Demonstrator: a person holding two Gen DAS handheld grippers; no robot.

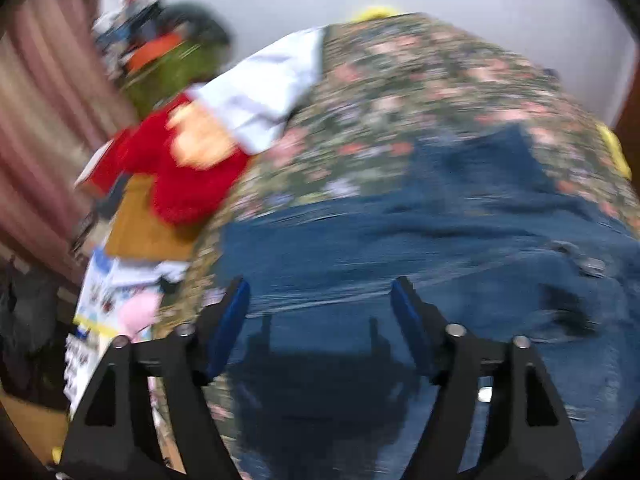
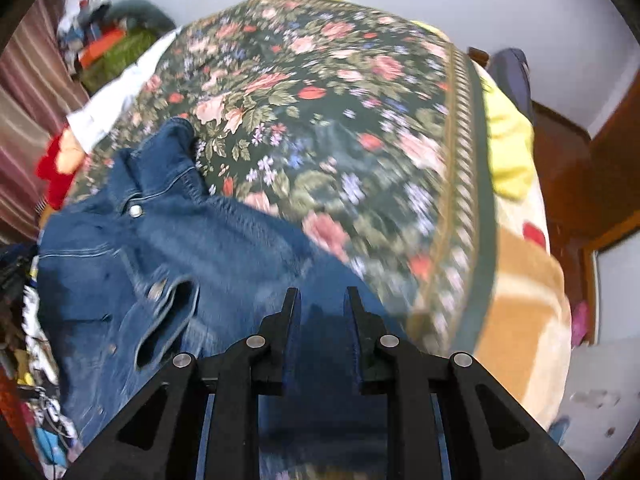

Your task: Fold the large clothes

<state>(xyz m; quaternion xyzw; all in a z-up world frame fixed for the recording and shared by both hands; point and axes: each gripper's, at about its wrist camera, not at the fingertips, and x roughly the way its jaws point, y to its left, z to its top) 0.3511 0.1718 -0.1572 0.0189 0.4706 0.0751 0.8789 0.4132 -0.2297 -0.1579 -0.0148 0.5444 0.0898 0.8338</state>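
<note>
A blue denim jacket (image 2: 168,264) lies spread on a dark floral bedspread (image 2: 328,112), with its collar and a metal button toward the far left. In the left wrist view the jacket (image 1: 460,264) fills the lower half, blurred. My left gripper (image 1: 322,300) is open and empty, its blue-padded fingers wide apart just above the denim. My right gripper (image 2: 322,304) is open with a narrower gap, over the jacket's right edge, nothing between the fingers.
A red garment (image 1: 180,176), a white garment (image 1: 260,88) and a green one (image 1: 176,72) lie at the bed's left side. A yellow cloth (image 2: 508,144) and a tan blanket (image 2: 520,292) lie at the right. Wooden furniture (image 2: 592,184) stands at the right; clutter lies at the left.
</note>
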